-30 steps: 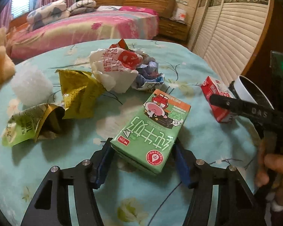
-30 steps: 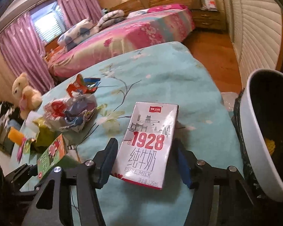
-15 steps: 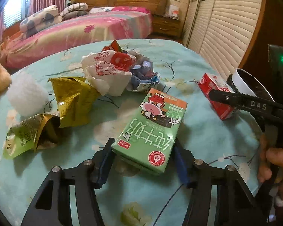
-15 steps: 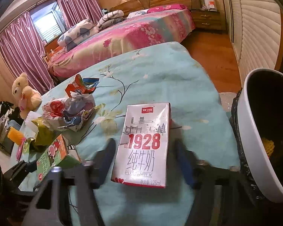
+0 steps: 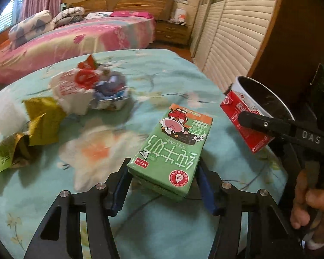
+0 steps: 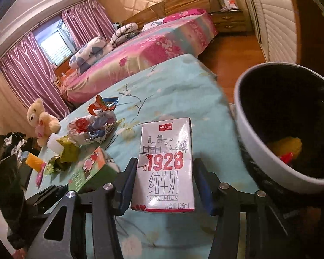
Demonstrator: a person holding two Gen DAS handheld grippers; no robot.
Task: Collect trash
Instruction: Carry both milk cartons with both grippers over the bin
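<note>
Floral-clothed table (image 5: 162,79): left gripper (image 5: 164,183) clamps green milk carton (image 5: 172,149); right gripper (image 6: 164,183), jaws just closing, clamps white milk carton (image 6: 166,166) beside bin (image 6: 244,129).

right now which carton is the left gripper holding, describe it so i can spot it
Start at the round table under its turquoise floral cloth. Near its front edge, the left gripper clamps a flat green milk carton. Unlike the red-and-white 1928 carton beside it, it has an orange end and a cartoon cow.
</note>
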